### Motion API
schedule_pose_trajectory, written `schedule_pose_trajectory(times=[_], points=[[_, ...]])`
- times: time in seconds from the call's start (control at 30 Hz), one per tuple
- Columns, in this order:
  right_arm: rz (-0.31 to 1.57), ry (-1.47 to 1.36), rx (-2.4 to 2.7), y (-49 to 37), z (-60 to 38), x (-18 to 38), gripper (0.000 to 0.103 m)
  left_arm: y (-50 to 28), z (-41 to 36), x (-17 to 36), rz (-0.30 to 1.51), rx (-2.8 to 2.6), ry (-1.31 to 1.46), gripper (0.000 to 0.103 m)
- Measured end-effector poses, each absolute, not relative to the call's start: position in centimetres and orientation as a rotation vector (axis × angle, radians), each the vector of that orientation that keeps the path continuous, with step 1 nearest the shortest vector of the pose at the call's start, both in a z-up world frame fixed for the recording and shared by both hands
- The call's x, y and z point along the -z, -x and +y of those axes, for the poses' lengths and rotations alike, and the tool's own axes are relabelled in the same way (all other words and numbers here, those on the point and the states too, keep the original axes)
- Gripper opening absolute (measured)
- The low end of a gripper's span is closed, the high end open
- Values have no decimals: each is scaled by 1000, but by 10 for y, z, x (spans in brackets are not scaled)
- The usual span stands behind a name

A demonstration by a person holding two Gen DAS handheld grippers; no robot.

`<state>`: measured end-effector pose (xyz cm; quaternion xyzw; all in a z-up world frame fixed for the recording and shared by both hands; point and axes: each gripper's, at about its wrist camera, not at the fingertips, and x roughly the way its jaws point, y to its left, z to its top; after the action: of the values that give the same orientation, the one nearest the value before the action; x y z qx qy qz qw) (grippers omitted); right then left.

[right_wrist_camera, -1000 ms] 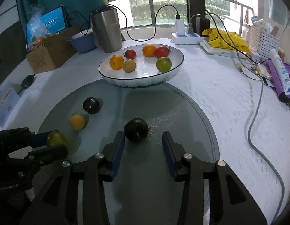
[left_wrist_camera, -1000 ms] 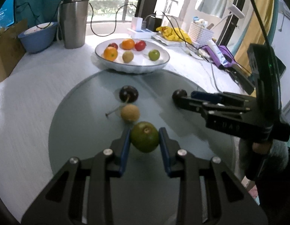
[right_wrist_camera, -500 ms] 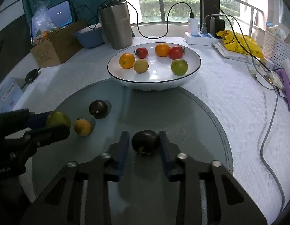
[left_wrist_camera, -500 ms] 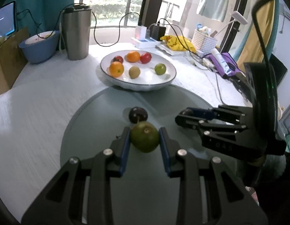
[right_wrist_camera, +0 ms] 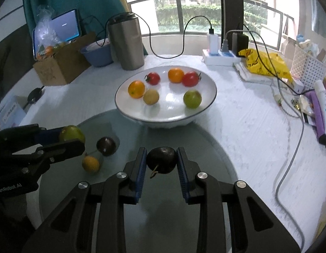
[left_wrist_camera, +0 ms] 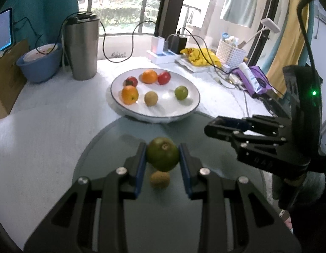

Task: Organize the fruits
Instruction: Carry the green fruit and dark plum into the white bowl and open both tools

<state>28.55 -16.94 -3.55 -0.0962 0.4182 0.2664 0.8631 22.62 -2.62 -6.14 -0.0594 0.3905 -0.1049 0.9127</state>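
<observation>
Tabletop [right_wrist_camera: 236, 113] carrying white plate [right_wrist_camera: 207, 105] of fruit | left tongs [left_wrist_camera: 163, 157] gripping green fruit [left_wrist_camera: 163, 157] above glass disc | right tongs [right_wrist_camera: 161, 160] clamping dark plum [right_wrist_camera: 161, 160], lifted near plate

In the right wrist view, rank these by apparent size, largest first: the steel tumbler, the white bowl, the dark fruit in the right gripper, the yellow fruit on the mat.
1. white bowl
2. steel tumbler
3. dark fruit, though nearness to the camera inflates it
4. yellow fruit
</observation>
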Motion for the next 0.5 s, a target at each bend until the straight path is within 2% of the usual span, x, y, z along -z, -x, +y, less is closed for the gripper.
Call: schedule_pose_trajectory(times=[0.5], points=[[854, 192, -560, -328, -166, 23, 31, -275, -27, 60, 806, 220, 123, 32]])
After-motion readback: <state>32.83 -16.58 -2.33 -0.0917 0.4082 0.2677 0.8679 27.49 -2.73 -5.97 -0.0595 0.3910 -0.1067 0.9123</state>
